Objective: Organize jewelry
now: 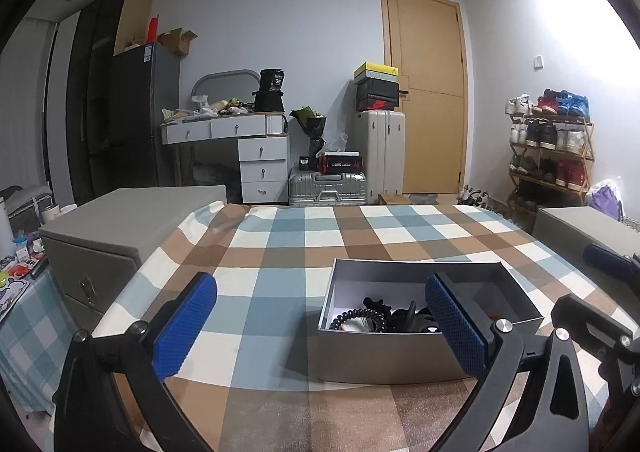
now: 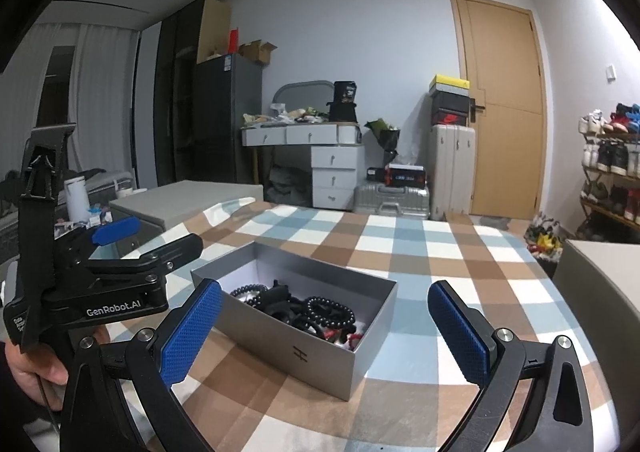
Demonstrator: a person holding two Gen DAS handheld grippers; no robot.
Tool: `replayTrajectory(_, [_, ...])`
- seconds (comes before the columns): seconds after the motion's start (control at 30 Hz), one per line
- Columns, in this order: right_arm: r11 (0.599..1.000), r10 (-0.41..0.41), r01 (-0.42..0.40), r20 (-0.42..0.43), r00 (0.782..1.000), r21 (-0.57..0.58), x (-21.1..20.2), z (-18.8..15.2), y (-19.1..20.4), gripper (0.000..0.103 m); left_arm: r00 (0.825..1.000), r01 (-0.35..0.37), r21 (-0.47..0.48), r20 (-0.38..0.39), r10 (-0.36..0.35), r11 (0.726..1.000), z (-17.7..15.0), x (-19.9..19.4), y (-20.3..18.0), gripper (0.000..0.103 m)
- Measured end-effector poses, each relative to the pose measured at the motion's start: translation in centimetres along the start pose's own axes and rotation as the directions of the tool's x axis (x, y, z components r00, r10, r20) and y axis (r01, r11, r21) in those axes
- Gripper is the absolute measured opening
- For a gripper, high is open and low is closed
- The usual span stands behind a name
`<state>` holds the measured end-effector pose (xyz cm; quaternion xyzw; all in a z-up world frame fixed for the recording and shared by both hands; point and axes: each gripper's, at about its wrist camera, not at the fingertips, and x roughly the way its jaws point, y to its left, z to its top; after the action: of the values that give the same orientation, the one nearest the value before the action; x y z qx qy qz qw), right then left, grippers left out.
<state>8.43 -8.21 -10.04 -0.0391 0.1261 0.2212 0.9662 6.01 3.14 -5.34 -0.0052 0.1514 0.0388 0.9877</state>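
An open grey box point(image 1: 384, 356) sits on the checked tablecloth point(image 1: 280, 252). It holds a tangle of black bead bracelets point(image 1: 360, 318) and other dark pieces. In the right wrist view the box point(image 2: 320, 344) and the bracelets point(image 2: 328, 310) lie between the fingers, a little ahead. My left gripper point(image 1: 320, 328) is open and empty, with its right finger in front of the box. My right gripper point(image 2: 324, 336) is open and empty, just short of the box. The left gripper also shows in the right wrist view point(image 2: 116, 252), left of the box.
Grey cabinets stand at the table's left point(image 1: 120, 236) and right point(image 1: 592, 228). Beyond the table are a white dresser point(image 1: 248, 147), suitcases point(image 1: 376, 155), a wooden door point(image 1: 428, 91) and a shoe rack point(image 1: 552, 147).
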Motion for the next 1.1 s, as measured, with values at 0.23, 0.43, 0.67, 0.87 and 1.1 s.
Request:
replayTrajectory(0.23, [1.0,0.002,-0.002,0.002,1.0,0.001,-0.09,0.05,-0.17,0.103,1.0,0.0,-0.002,-0.002,0.0,1.0,-0.12,0.18,0.01,0.102])
replayTrajectory(0.43, [1.0,0.002,-0.002,0.002,1.0,0.0,-0.11,0.05,-0.16,0.103,1.0,0.0,-0.002,-0.002,0.0,1.0,-0.12,0.2,0.01,0.102])
replayTrajectory(0.67, [1.0,0.002,-0.002,0.002,1.0,0.0,-0.09,0.05,-0.15,0.103,1.0,-0.001,-0.003,-0.002,0.001,1.0,0.04,-0.03,0.04,0.102])
replayTrajectory(0.87, [1.0,0.002,-0.002,0.002,1.0,0.0,-0.07,0.05,-0.14,0.103,1.0,-0.001,-0.003,-0.002,0.001,1.0,0.05,-0.04,0.02,0.102])
replayTrajectory(1.1, [1.0,0.002,-0.002,0.002,1.0,0.0,-0.1,0.04,-0.16,0.103,1.0,-0.001,-0.003,-0.003,0.001,1.0,-0.09,0.21,-0.01,0.102])
